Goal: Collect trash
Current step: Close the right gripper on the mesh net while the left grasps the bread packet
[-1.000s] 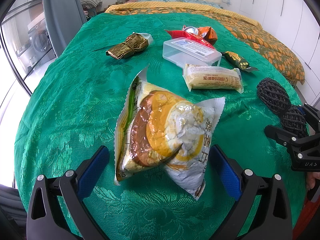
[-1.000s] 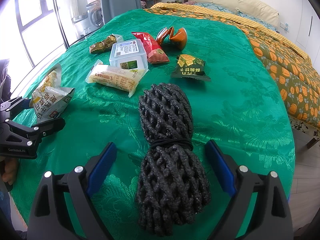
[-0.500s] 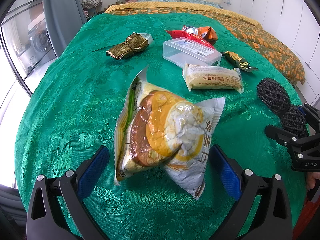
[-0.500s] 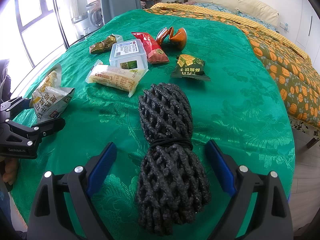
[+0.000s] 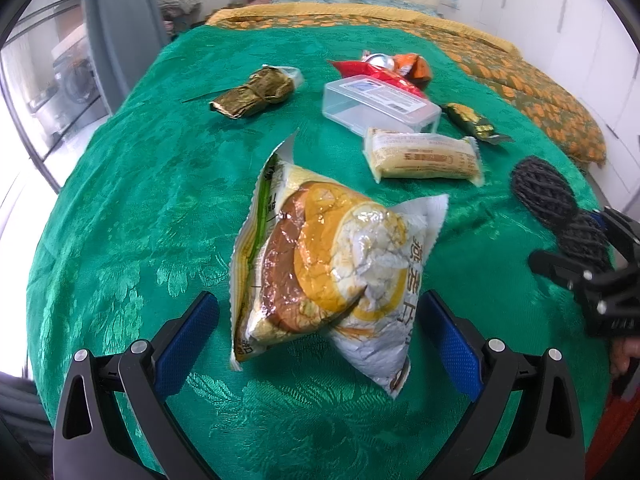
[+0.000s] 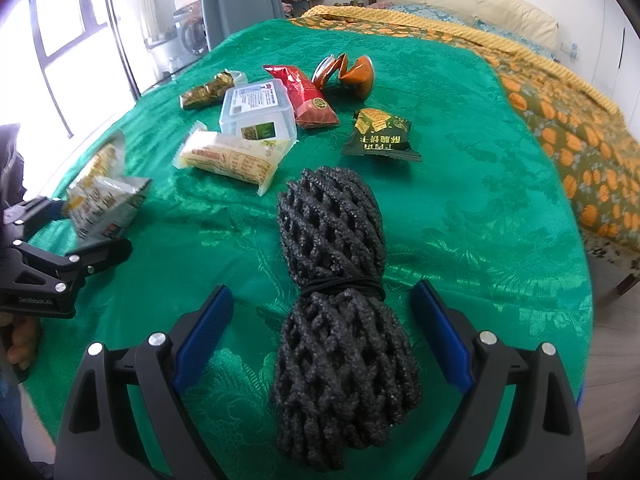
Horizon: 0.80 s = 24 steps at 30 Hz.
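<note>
- Left wrist view: the left gripper (image 5: 318, 332) is held wide, its blue pads (image 5: 186, 342) standing clear on both sides of the snack bag (image 5: 328, 280), which lies crumpled on the green cover (image 5: 120, 208); nothing is gripped.
- Right wrist view: the right gripper (image 6: 320, 328) is likewise spread wide, and the black foam net (image 6: 336, 280) lies lengthwise between the pads (image 6: 204, 334), untouched by either.
- The net is cinched by a band (image 6: 344, 285) near its middle; the closing is best aimed just at or below that waist, where the roll is narrowest and firmest.
- The foam is judged soft and springy, so a full squeeze is advised before any lift, lest the net slip out.
- The bag is puffed and slick; its bulging middle is better pinched than a loose corner, and the fingertips should be lowered close to the cover first.
- Care is needed that the cover's fabric is not caught with either item.
- Further out, other trash is seen: a beige packet (image 6: 232, 158), a clear box (image 6: 256, 110), a red pouch (image 6: 304, 96), a dark green packet (image 6: 380, 134), an orange wrapper (image 6: 356, 74) and a leaf-wrapped bundle (image 5: 256, 92); these are left for later.
- No bin is in view, so the drop-off place cannot be told.
</note>
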### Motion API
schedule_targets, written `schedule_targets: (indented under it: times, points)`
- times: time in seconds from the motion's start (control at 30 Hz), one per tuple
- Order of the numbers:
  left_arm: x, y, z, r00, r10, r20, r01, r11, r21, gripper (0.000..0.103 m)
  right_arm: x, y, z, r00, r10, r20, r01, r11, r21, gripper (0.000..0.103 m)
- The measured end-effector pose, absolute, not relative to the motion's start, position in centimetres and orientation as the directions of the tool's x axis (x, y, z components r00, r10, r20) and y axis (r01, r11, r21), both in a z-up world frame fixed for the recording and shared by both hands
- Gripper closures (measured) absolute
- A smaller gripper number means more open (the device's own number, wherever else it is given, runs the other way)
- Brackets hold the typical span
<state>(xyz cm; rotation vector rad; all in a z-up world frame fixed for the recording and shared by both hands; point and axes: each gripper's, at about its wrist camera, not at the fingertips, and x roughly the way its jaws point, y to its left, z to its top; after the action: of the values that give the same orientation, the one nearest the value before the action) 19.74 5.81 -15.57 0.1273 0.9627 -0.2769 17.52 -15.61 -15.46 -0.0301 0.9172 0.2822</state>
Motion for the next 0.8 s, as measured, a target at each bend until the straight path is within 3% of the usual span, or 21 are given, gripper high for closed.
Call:
schedule_targets:
  times: [0.17, 0.3, 0.33, 0.37, 0.4, 0.43, 0.53, 0.57, 0.7, 0.8]
  points:
    - [19.6, 6.4, -14.9, 0.498, -0.281, -0.820, 0.334, 0.935, -0.117, 0.004, 18.4, -17.7, -13.3, 0.493, 0.313, -0.812, -0.266, 0.943, 0.202, 0.014]
    - [20.2, 4.4, -14.9, 0.513, -0.205, -0.833, 0.331, 0.943, -0.028, 0.004, 20.3, -17.1, -12.6, 0.415, 0.313, -0.854, -0.296, 0.934, 0.198, 0.015]
    - [20.3, 4.1, -14.9, 0.522, -0.186, -0.832, 0.324, 0.946, -0.008, 0.004, 20.6, -17.0, -12.6, 0.412, 0.307, -0.858, -0.294, 0.936, 0.193, 0.022]
    - [20.5, 3.7, -14.8, 0.539, -0.152, -0.828, 0.310, 0.950, 0.027, 0.004, 20.8, -16.8, -12.7, 0.410, 0.304, -0.860, -0.305, 0.934, 0.185, 0.042]
    - [20.7, 3.6, -14.7, 0.549, -0.131, -0.826, 0.302, 0.952, 0.049, 0.005, 20.9, -16.6, -13.0, 0.393, 0.305, -0.868, -0.324, 0.929, 0.180, 0.051]
    - [20.8, 3.6, -14.6, 0.556, -0.113, -0.824, 0.294, 0.953, 0.067, 0.008, 21.0, -16.6, -13.3, 0.379, 0.306, -0.873, -0.330, 0.927, 0.181, 0.064]
    - [21.1, 3.8, -14.3, 0.545, -0.111, -0.831, 0.287, 0.956, 0.060, 0.043, 20.4, -17.9, -12.9, 0.403, 0.333, -0.852, -0.304, 0.927, 0.219, 0.068]
    - [21.0, 4.0, -14.1, 0.547, -0.117, -0.829, 0.282, 0.958, 0.051, 0.048, 19.9, -18.7, -12.4, 0.419, 0.355, -0.836, -0.293, 0.924, 0.245, 0.068]
    - [19.9, 3.3, -12.7, 0.565, -0.138, -0.813, 0.274, 0.961, 0.028, 0.051, 17.5, -23.3, -10.2, 0.480, 0.402, -0.780, -0.264, 0.914, 0.309, 0.068]
    - [18.4, 0.7, -11.0, 0.554, -0.232, -0.799, 0.326, 0.944, -0.048, 0.052, 15.8, -28.5, -9.3, 0.535, 0.352, -0.768, -0.210, 0.936, 0.282, 0.068]
